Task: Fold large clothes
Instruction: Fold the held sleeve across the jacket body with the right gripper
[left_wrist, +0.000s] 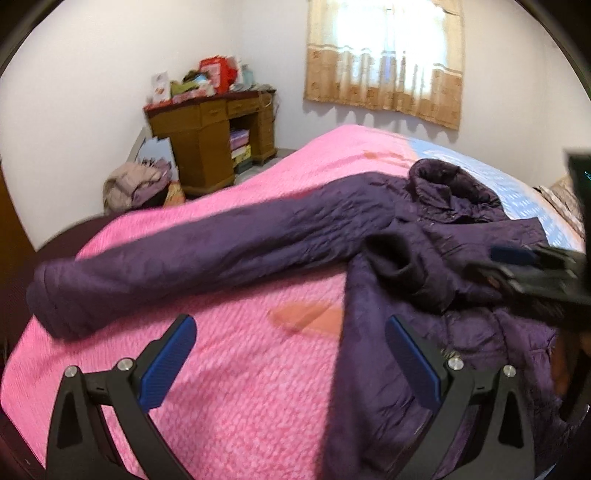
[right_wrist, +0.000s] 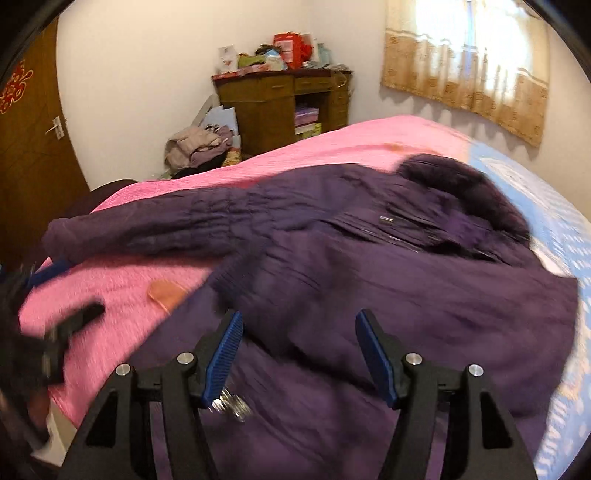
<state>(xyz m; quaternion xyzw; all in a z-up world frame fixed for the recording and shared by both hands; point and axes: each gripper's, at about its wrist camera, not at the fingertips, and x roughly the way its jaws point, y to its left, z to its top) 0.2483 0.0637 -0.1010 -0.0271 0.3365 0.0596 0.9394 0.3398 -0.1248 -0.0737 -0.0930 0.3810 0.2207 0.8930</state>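
Coat lies across bed, collar toward window, sleeve stretched left.

Both wrist cameras hang low over the bed's near edge, facing the far desk; both share the purple coat.

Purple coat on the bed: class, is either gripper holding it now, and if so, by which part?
Nothing is held. The left gripper and right gripper both hang open above the purple coat, with no fabric between their fingers.
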